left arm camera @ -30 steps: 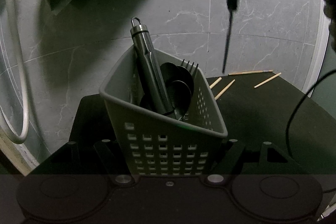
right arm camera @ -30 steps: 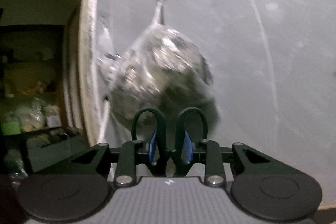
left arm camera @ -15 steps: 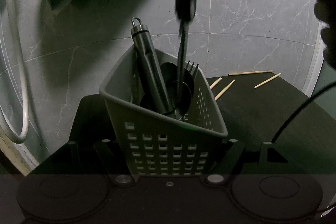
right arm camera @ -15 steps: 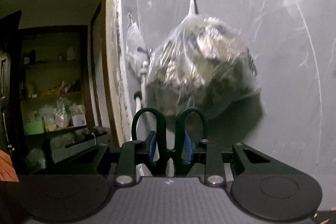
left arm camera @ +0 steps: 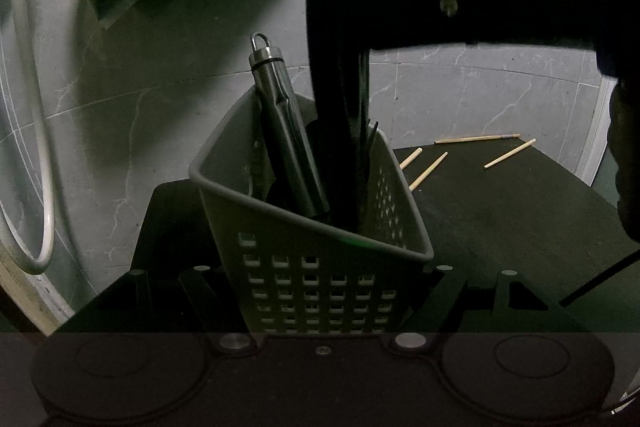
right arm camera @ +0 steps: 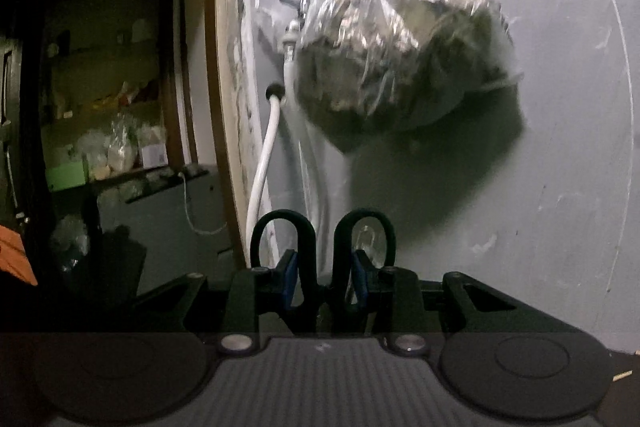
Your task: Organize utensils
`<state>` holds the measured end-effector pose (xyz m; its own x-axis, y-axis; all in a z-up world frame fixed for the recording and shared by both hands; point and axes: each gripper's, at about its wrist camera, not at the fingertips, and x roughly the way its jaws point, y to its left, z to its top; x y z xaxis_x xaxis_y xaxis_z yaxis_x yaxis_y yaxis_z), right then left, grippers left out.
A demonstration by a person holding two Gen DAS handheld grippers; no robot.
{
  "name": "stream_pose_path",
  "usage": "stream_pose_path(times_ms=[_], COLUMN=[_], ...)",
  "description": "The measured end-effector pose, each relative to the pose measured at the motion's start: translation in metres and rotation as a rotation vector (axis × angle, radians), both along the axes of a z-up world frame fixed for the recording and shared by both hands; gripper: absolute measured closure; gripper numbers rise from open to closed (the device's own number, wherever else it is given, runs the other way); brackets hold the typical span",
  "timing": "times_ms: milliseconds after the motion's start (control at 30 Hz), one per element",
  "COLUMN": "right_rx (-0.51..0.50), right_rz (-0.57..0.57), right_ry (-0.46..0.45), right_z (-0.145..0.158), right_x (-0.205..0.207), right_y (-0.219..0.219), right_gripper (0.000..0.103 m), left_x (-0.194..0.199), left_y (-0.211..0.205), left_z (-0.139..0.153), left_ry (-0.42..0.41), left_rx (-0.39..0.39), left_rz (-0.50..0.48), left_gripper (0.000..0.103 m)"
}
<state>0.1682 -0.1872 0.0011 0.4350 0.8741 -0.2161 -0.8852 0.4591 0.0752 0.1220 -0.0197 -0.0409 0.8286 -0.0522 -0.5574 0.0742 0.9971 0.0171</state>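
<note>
scissors (left arm camera: 340, 107) in caddy (left arm camera: 320, 259), sticks (left arm camera: 476, 138) right.

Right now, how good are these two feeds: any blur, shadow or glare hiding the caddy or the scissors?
Left wrist view: dim; the grey caddy is sharp, but the scissors and right gripper are a blurred black silhouette hiding the fork side. Right wrist view: scissor handles are clear, the hanging bag is smeared with glare; fisheye bends the wall lines.
</note>
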Motion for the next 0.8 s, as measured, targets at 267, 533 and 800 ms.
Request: stream_pose_path(times_ms=[267, 533, 800], right_rx=[-0.008, 0.064, 0.035], right_rz=[0.008, -0.076, -0.333], right_ry=[0.029, 0.009, 0.094], right_z=[-0.005, 0.009, -0.002], right_x=[0.003, 0.004, 0.041], right_y=[-0.004, -0.033, -0.073], right_gripper=[0.046, 0.003, 0.0], left_x=[0.002, 0.0, 0.0], left_y=[-0.001, 0.0, 0.0], left_z=[0.0, -0.001, 0.0], left_ry=[0.0, -0.001, 0.006], left_rx=[0.001, 0.0, 0.001], left_rz=[0.001, 0.0, 0.0], left_gripper=[0.027, 0.027, 0.027])
